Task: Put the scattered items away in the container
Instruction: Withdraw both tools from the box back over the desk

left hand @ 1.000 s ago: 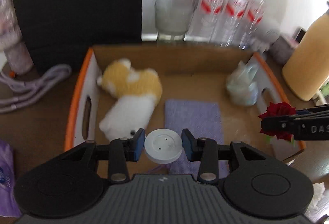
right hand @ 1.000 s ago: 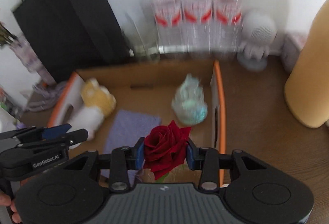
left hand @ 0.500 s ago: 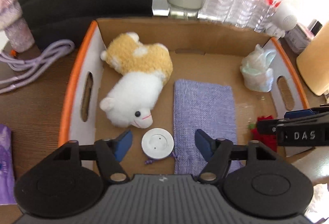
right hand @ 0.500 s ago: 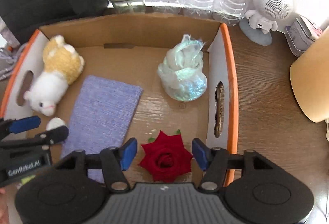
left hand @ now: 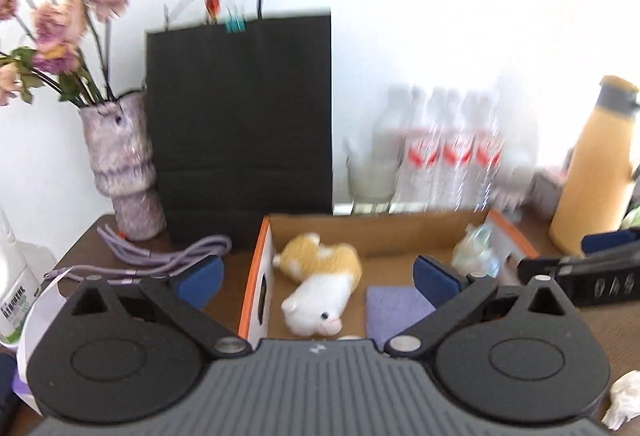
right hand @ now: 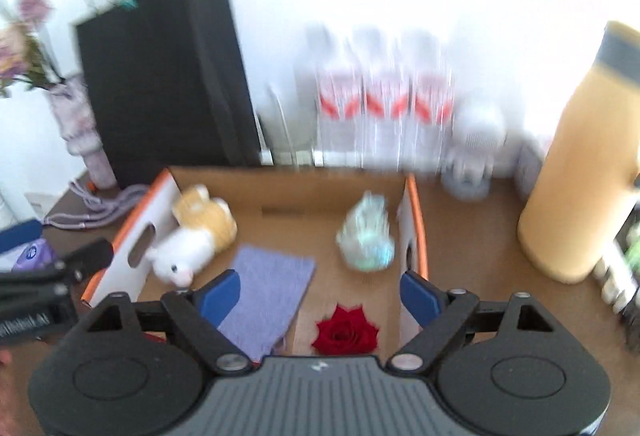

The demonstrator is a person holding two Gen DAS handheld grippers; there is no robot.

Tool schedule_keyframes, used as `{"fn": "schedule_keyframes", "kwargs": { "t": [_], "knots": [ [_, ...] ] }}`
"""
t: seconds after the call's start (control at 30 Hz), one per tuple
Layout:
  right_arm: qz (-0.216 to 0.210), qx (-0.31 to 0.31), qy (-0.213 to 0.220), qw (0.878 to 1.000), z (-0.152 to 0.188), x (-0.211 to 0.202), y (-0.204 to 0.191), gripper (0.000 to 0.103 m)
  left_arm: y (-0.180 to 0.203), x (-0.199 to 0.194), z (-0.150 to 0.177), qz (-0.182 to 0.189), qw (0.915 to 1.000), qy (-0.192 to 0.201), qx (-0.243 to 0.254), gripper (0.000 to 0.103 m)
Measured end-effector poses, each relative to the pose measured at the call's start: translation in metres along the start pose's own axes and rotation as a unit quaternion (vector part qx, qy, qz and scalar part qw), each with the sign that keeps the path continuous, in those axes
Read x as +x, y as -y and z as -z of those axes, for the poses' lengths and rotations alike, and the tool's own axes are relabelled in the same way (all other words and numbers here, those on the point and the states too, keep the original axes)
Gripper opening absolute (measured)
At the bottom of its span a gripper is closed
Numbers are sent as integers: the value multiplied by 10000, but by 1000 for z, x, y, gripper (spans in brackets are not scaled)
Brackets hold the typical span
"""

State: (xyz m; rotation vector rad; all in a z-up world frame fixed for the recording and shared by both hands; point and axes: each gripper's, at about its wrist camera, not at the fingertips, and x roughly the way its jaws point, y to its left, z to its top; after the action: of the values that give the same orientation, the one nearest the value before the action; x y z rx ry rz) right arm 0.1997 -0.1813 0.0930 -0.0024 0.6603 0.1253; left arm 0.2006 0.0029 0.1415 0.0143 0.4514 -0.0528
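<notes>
While both grippers hang above the near edge of the box (right hand: pixel 412 203), their jaws have just been opening and nothing is between them. Left gripper (left hand: pixel 316 278) spread wide, one pad over the bench (left hand: pixel 88 248) left of the box, the other over the pouch (left hand: pixel 394 306). Right gripper (right hand: pixel 320 290) spread too, and the rose (right hand: pixel 346 332) lies on the box floor below it, near right. Plush (right hand: pixel 192 236) far left, pouch (right hand: pixel 270 292) in the middle, crinkly bundle (right hand: pixel 368 242) far right by the wall. Bottles (right hand: pixel 384 115) behind, blurred.
</notes>
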Motion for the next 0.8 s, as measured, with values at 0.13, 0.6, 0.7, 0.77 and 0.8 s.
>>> {"fn": "schedule_keyframes", "kwargs": {
  "t": [0.13, 0.6, 0.7, 0.77, 0.8],
  "knots": [
    [57, -244, 778, 9967, 29, -30, -14, 87, 0, -26, 15, 58, 9993, 358, -42, 103],
    [-43, -157, 1766, 9841, 150, -154, -49, 87, 13, -180, 123, 91, 9930, 1164, 153, 103],
    [-76, -110, 1626, 9866, 196, -178, -50, 87, 14, -205, 166, 238, 9963, 830, -45, 103],
    [-137, -45, 1516, 9883, 226, -191, -48, 87, 13, -215, 194, 318, 9976, 583, -183, 103],
    [-203, -79, 1466, 9890, 239, -197, -47, 87, 14, -217, 207, 287, 9984, 411, -258, 103]
  ]
}}
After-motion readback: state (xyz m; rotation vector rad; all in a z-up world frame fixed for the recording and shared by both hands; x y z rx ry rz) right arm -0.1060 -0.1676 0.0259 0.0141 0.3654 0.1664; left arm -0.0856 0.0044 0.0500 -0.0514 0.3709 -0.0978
